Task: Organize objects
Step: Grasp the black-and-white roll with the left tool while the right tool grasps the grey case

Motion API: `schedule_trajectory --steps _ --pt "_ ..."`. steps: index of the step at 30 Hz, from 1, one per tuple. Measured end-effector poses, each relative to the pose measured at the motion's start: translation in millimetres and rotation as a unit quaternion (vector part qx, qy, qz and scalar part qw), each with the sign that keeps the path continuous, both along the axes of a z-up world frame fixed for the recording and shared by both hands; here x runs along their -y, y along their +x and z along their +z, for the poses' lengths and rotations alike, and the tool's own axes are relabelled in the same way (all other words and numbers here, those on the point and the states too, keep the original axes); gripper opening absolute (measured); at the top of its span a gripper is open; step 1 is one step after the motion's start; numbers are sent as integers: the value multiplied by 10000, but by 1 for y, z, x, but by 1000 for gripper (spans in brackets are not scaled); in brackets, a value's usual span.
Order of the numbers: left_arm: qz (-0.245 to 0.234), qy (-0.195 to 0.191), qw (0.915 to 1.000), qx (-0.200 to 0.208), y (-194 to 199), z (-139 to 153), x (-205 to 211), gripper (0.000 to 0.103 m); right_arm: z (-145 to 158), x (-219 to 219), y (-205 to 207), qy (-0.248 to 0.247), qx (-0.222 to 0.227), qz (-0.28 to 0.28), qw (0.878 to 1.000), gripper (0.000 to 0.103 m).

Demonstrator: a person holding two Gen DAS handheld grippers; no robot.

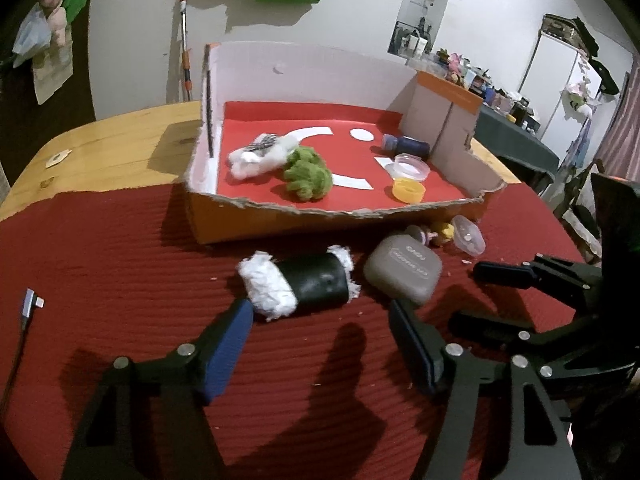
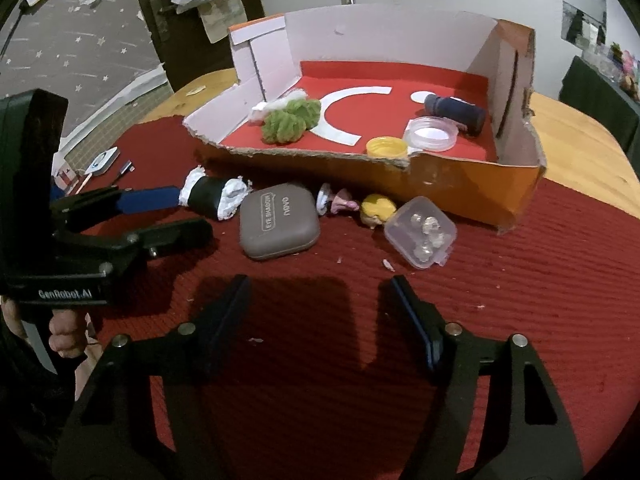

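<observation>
- Left gripper (image 1: 320, 316) stands spread, empty, just before the black cylinder with white fluffy ends (image 1: 298, 284).
- Right gripper (image 2: 320, 300) stands spread, empty, near the grey rounded eye-shadow case (image 2: 280, 226).

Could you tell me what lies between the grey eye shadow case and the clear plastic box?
In the right wrist view, a small doll and a yellow-haired doll head lie between case and box.

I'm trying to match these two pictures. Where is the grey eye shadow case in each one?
Left wrist view: the grey case lies right of centre on the red mat, just right of the black roll.
Right wrist view: the case lies left of centre, again just right of that roll.
Shared landmark: the cardboard box lies behind it in both.
</observation>
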State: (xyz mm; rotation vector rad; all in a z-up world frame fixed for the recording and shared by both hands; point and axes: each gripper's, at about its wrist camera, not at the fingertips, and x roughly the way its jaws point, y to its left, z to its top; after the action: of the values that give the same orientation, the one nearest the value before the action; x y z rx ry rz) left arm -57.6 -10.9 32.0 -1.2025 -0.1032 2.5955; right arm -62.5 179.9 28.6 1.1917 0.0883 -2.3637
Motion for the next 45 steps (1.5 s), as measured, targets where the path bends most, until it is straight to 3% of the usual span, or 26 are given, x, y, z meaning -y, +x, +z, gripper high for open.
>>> schedule_trajectory --steps 15,21,29,32,45 --pt "193 -31 9998 56 -22 -7 5 72 -1 25 -13 110 -80 249 9996 69" --pt "164 -207 9996 78 -28 -8 -1 72 -2 33 -19 212 -160 308 9992 69" --pt "171 -323 9993 81 -31 -10 -2 69 -3 38 -25 269 -264 324 9988 59" --pt "125 -348 9993 72 -30 -9 -2 61 -2 41 -22 310 -312 409 9982 49" --pt "40 -175 9998 -21 -15 0 -1 58 10 34 -10 297 -435 298 9982 49"
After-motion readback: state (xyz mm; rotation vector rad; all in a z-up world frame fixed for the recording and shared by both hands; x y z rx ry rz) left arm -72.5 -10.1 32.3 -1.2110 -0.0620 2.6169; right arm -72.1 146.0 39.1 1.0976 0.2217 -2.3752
